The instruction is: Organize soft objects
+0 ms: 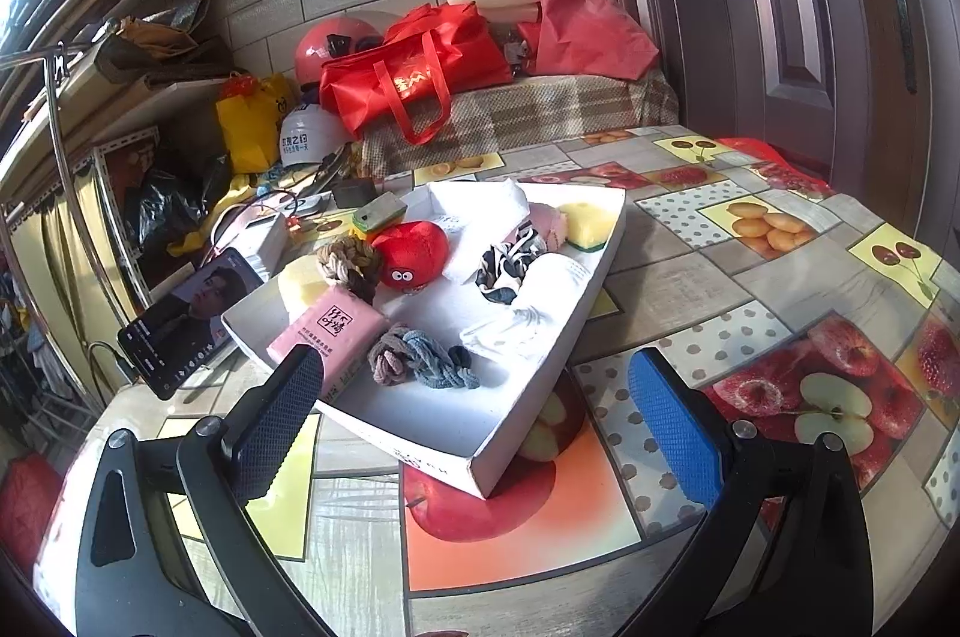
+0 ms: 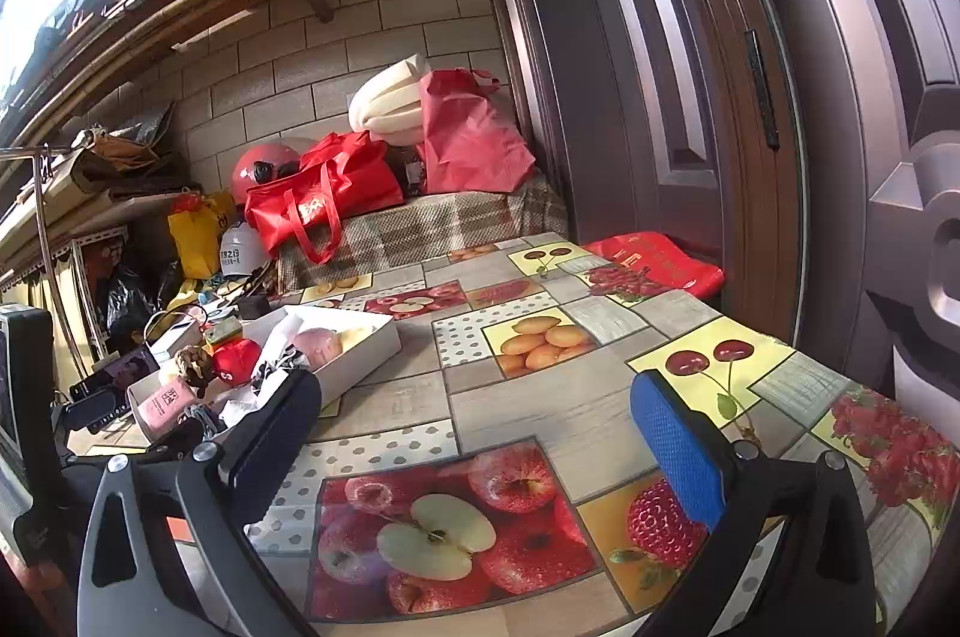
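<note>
A white cardboard tray sits on the fruit-print tablecloth and holds soft things: a red plush toy, a pink tissue pack, a grey-blue knotted rope, a beige rope knot, a black-and-white scrunchie, white cloths and a yellow sponge. My left gripper is open and empty, just in front of the tray's near corner. My right gripper is open and empty over bare tablecloth, to the right of the tray.
A phone leans left of the tray, with cables and small boxes behind it. A bench with red bags stands behind the table. A brown door is on the right. A red bag lies at the table's far right edge.
</note>
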`<control>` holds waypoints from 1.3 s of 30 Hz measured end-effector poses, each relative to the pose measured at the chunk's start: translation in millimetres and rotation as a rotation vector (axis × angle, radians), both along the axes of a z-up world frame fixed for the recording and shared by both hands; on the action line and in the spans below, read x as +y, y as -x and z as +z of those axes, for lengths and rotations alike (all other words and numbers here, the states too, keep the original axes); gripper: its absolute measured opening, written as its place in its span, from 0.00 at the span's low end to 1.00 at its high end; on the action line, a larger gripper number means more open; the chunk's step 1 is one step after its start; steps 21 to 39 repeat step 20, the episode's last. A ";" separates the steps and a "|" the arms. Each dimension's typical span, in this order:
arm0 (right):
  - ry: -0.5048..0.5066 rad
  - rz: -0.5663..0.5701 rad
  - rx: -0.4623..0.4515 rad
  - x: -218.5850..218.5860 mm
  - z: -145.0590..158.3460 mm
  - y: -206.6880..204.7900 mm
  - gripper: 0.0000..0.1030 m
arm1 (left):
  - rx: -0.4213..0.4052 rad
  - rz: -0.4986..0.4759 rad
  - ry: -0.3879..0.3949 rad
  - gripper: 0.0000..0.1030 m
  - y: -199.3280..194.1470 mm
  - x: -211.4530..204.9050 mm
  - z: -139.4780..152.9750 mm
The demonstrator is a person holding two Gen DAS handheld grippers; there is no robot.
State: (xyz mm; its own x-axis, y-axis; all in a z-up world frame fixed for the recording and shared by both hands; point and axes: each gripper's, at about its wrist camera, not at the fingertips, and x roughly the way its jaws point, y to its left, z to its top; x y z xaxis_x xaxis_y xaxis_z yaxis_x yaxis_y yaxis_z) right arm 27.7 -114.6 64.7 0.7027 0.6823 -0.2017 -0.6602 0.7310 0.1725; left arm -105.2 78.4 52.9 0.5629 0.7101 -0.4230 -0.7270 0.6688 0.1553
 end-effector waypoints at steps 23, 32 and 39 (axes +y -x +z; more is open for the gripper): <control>0.011 0.013 0.027 2.7 -1.0 -3.0 1.00 | -0.014 -0.018 0.051 1.00 2.6 0.7 -1.5; 0.011 0.013 0.027 2.7 -1.0 -3.0 1.00 | -0.014 -0.018 0.051 1.00 2.6 0.7 -1.5; 0.011 0.013 0.027 2.7 -1.0 -3.0 1.00 | -0.014 -0.018 0.051 1.00 2.6 0.7 -1.5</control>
